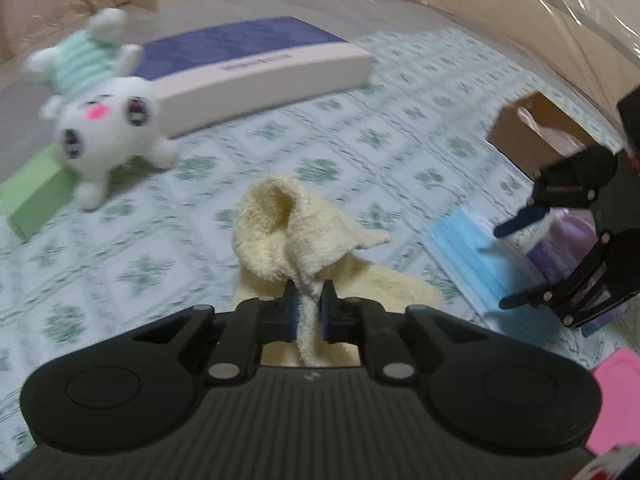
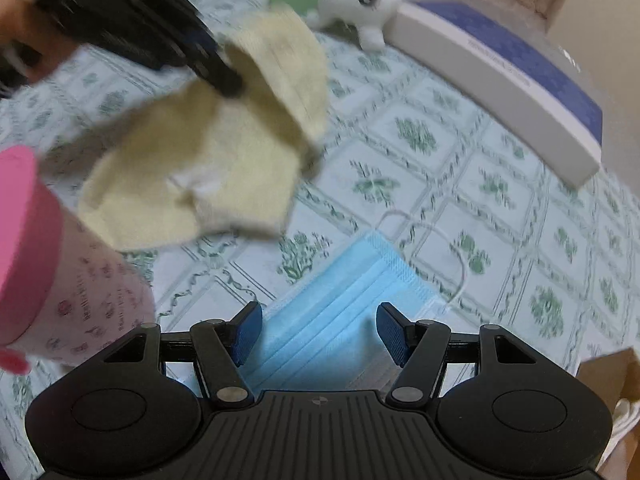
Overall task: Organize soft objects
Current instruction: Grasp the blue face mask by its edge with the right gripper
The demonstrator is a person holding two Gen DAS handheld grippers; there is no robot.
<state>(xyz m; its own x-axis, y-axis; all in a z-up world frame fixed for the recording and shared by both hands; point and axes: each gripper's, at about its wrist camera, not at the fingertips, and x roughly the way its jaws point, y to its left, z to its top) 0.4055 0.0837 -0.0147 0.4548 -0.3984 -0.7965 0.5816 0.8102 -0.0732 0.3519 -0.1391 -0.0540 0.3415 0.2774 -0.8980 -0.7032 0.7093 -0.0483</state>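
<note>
The left gripper (image 1: 309, 312) has its two blue pads pressed together on a fold of the soft cream-yellow terry cloth (image 1: 296, 236). The pinched part stands up like a little tent, and the rest of the cloth hangs down toward the table, which has a white cover with green flower squares (image 1: 168, 240). In the right wrist view the cloth is clearly lifted, with a dark shadow under it.

The right gripper (image 2: 318, 332) has its jaws spread wide with nothing between the pads. It hangs over a light blue pleated face mask (image 2: 340, 300) that lies flat on the table cover, its thin white ear loop (image 2: 440, 240) curling out beside it. The mask is just to the right of the cloth in the left wrist view.

A pink-topped cup with small red prints (image 2: 60, 280) stands near the left side of the right gripper. A brown cardboard box (image 1: 528, 128) sits farther off on the right, past the mask.

Farther back lies a white plush toy animal with a pink nose and a mint green striped top (image 1: 104, 132). It lies tipped over, partly on a green foam block (image 1: 36, 196). Next to the toy is a long flat box, white on the sides and dark blue on top (image 1: 256, 64). Behind it all, clear plastic sheet (image 1: 560, 0) covers the far edge
</note>
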